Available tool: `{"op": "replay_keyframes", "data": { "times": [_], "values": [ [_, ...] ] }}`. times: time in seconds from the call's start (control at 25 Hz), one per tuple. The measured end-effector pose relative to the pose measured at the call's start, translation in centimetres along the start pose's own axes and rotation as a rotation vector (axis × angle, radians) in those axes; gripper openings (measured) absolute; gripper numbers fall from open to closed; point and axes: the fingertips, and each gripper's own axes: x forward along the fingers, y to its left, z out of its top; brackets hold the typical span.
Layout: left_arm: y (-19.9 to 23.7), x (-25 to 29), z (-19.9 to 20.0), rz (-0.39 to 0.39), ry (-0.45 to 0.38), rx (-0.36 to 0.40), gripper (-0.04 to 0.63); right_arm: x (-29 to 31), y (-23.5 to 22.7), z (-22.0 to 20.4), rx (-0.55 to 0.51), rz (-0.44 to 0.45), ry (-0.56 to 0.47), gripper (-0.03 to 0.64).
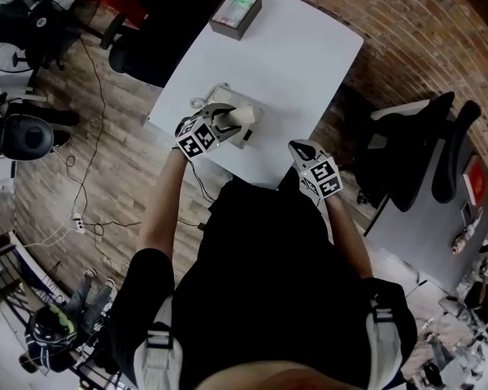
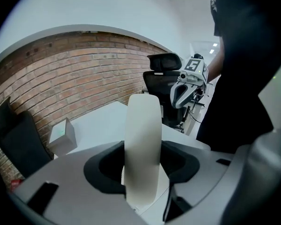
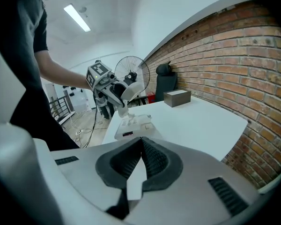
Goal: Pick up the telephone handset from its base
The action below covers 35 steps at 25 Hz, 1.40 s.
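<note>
1. The telephone handset (image 2: pixel 143 125), a pale curved bar, stood upright between the jaws of the left gripper (image 1: pixel 218 127), which were clenched on its two flanks about midway along its length.
2. In the right gripper view the handset hung in that grip above the telephone base (image 3: pixel 133 124), apart from it and no longer in the cradle.
3. The base sat flat on the white table (image 3: pixel 196 121), near the edge closest to the person, with its keypad face up.
4. The right gripper (image 3: pixel 141 146) hovered off to the side over the near table edge, well apart from the base. Its jaws were pressed together at the tips with nothing between them.
5. Farther off, a small grey box (image 1: pixel 236 12) rested at the far end of the table, by the brick wall (image 3: pixel 253 55).
6. Judged from this, the pick-up itself was done and the step in hand was the lift-away.
7. The next move calls for a steady grip while the handset is carried clear, minding any cord to the base, which could drag the base. The cord could not be made out clearly here.
</note>
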Motion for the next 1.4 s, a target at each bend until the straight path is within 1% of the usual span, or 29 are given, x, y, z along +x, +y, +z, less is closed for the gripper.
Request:
{"op": "replay_keyframes", "data": {
  "times": [0.24,0.4,0.64,0.72,0.88,1.16,1.4],
  "values": [
    [-0.7,-1.3,1.7,0.086,-0.101,-0.118,0.227,-0.3,0.2,0.1,-0.036,0.037,0.004,-0.003],
    [-1.3,-2.0,2.0,0.126,-0.141,-0.178,0.227,-0.3,0.2,0.5,-0.064,0.055,0.004,-0.003],
    [-2.8,-3.2,2.5,0.187,-0.232,-0.303,0.227,-0.5,-0.1,1.5,-0.098,0.065,-0.005,-0.003],
    [-3.5,-3.4,2.5,0.187,-0.252,-0.329,0.227,-0.5,-0.3,1.9,-0.091,0.071,-0.021,-0.003],
    [-4.5,-3.8,2.8,0.194,-0.29,-0.373,0.227,-0.9,-0.4,3.5,-0.039,0.095,-0.084,-0.003],
    [-5.1,-5.6,3.8,0.262,-0.382,-0.469,0.227,-1.7,-0.5,4.7,-0.135,0.082,-0.096,-0.003],
    [-6.8,-7.1,4.6,0.293,-0.427,-0.512,0.227,-2.9,-0.4,4.9,-0.183,0.087,-0.093,-0.003]
  ]
}}
